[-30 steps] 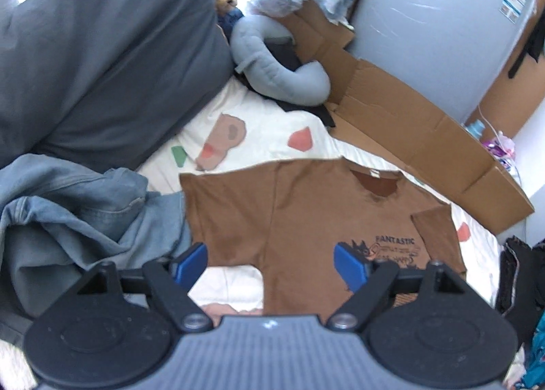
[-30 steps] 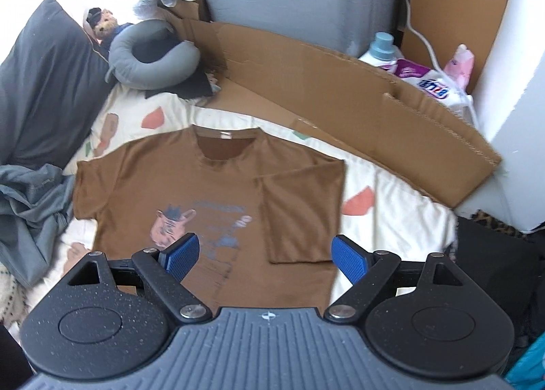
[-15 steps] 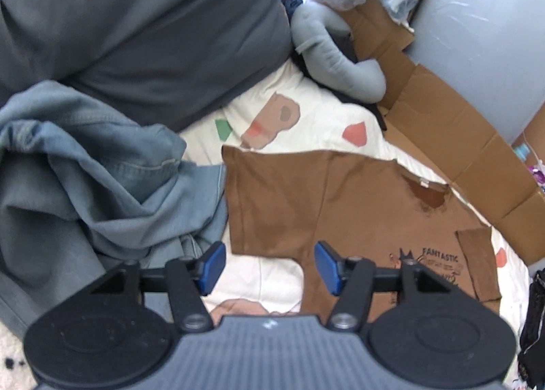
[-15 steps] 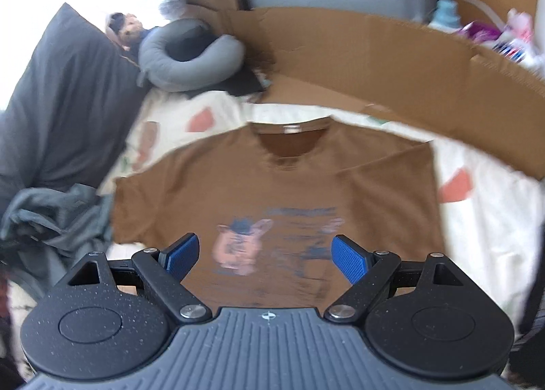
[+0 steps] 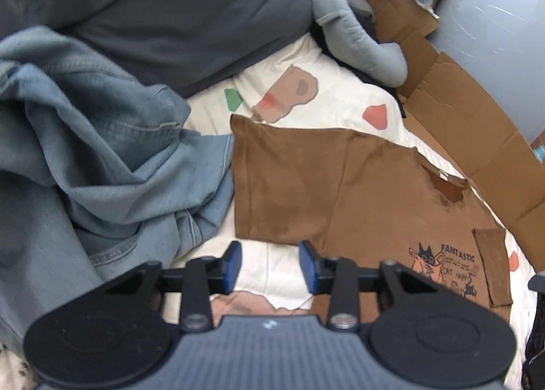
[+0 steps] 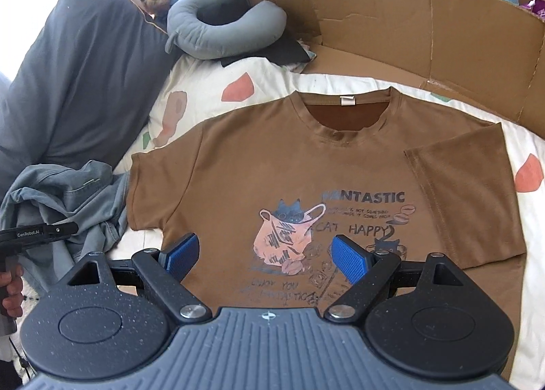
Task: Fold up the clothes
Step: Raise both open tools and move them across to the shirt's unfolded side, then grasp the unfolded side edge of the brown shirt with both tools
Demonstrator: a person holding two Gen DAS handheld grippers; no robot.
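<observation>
In the left wrist view, the left gripper is hanging open and empty just below the spread sleeve of the brown shirt, likely lining up to grab it. In the right wrist view, the right gripper is waiting open over the brown shirt, which is lying flat on the bed sheet with its other sleeve folded in.

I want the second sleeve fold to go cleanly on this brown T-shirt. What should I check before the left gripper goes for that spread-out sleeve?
1. Left gripper open and empty: ok.
2. Spread sleeve lies flat, its edge reachable: ok.
3. Denim garment clear of that sleeve: not ok, it touches the sleeve's outer edge.
4. Other sleeve already folded in over the body: ok.
5. Right gripper open, above the T-shirt print, holding nothing: ok.
6. Hem flat: cannot tell, hidden by the grippers.
</observation>
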